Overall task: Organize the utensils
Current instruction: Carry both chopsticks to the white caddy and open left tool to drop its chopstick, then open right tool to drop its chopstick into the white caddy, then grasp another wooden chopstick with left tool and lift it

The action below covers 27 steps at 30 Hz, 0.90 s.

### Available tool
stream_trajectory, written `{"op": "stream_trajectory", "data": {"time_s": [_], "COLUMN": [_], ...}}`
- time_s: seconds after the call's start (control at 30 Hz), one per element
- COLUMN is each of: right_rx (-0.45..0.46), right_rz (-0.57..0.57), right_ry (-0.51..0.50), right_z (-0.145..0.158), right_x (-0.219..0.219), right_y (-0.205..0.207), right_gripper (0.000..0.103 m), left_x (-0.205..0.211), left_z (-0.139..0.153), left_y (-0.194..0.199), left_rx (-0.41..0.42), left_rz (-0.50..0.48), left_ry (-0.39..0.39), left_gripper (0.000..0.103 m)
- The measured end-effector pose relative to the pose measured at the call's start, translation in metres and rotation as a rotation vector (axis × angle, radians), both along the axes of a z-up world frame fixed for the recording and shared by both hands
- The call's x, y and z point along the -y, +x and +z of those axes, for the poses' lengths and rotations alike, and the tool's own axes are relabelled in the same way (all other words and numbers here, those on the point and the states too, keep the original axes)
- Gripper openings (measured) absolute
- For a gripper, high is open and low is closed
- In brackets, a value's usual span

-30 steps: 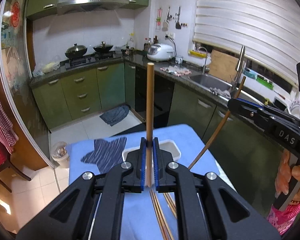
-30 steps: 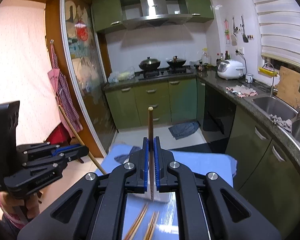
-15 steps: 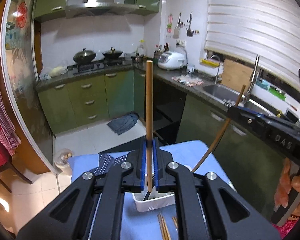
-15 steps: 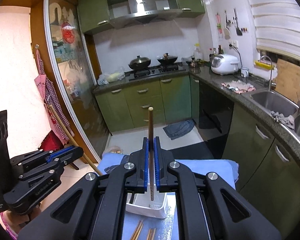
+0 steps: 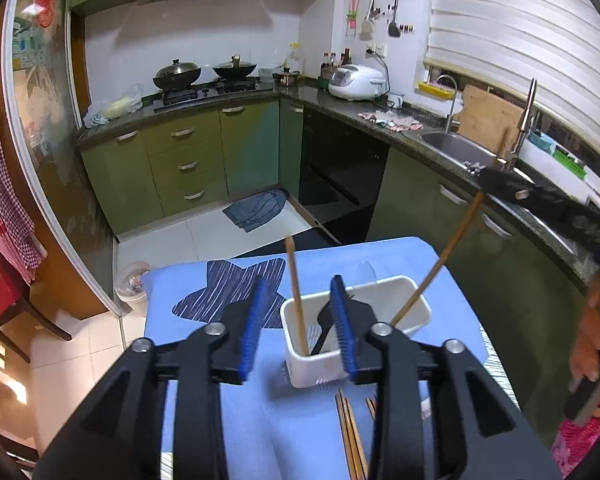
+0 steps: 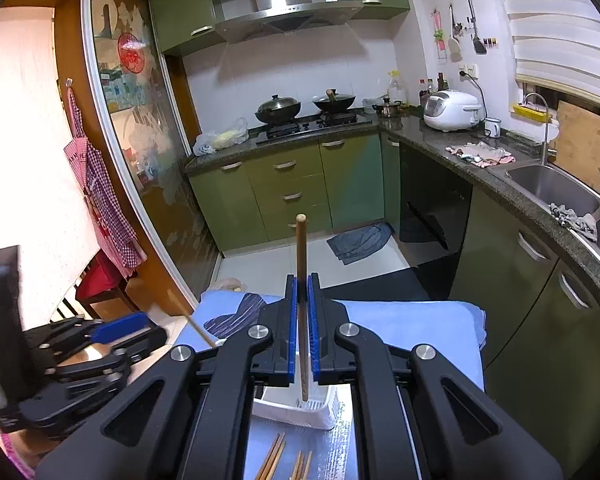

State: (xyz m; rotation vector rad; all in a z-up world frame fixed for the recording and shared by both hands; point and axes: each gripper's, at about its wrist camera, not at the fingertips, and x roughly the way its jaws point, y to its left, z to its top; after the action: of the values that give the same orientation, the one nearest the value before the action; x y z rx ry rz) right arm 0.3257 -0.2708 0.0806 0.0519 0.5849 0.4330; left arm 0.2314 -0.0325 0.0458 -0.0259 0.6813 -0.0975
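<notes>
Item: utensil sorting, chopsticks into holder.

Left claw (image 5: 298,320): jaws spread wide, holding nothing. It hovers over the white utensil holder (image 5: 414,314), one blue pad on each side of a released chopstick (image 5: 296,292) that stands leaning in the holder's near-left corner.

Right claw (image 6: 302,320): jaws pressed onto a second chopstick (image 6: 301,248), gripped near mid-length and held upright. Its lower tip hangs just above or just inside the holder (image 6: 300,410); which cannot be told. In the left wrist view this stick (image 5: 440,260) slants down toward the holder's right half.

Holder: white rectangular tub on the blue cloth (image 5: 440,256) covering the bench. A dark utensil part (image 5: 326,326) also sits inside, type unclear.

Step in hand, as judged: depositing chopsticks. The left one is delivered, the right one is about to go in.

Next move calls for: lowering the right stick until its tip meets the holder floor, then parting the jaws. The left claw must lift away without knocking the leaning stick, then go for the loose ones.

Count:
- chopsticks in holder: one
- chopsticks in claw: one
- loose chopsticks (image 6: 274,456) on the bench near the holder: roughly four to five, partly hidden, in two groups
- holders: one
</notes>
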Motion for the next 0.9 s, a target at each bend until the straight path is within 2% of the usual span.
{"op": "stream_trajectory", "data": {"time_s": [0.2,0.33,0.47,0.57,0.63,0.7,0.8,0.9], "right_rx": [-0.034,-0.027,0.003,0.013,-0.004,-0.022,-0.073,-0.157], "right_rz": [0.013,0.02,0.027,0.028,0.025,0.014,-0.005,-0.005], "right_ry": [-0.016,-0.011,-0.002,-0.004,-0.013,-0.026,-0.061,-0.096], "right_z": [-0.023,-0.023,-0.016,-0.022,-0.037,-0.055,-0.09,-0.136], "right_x": [-0.01,-0.008,0.0,0.014,0.025,0.035,0.049,0.056], "right_y": [-0.001,-0.01,-0.036,-0.063,-0.08,-0.093,-0.108,-0.119], "right_gripper": [0.007,0.007,0.014,0.015,0.018,0.026,0.027,0.027], "left_x": [-0.005,-0.004,0.006,0.017,0.025,0.03,0.035,0.042], "left_z": [-0.009,-0.023,-0.049,-0.076,-0.101,-0.123,-0.156,-0.181], "left_y": [-0.034,-0.047,-0.057,-0.057,-0.055,-0.051,-0.045,-0.038], "left_rx": [-0.026,-0.066,-0.131,-0.203,-0.269,-0.322,-0.398,-0.448], "left_rz": [-0.036,-0.055,-0.08,-0.098,-0.108,-0.108,-0.093,-0.08], "left_ry": [-0.007,-0.007,-0.001,-0.008,-0.017,-0.018,-0.019,-0.006], "left_gripper": [0.041,0.041,0.042,0.042,0.042,0.042,0.036,0.036]}}
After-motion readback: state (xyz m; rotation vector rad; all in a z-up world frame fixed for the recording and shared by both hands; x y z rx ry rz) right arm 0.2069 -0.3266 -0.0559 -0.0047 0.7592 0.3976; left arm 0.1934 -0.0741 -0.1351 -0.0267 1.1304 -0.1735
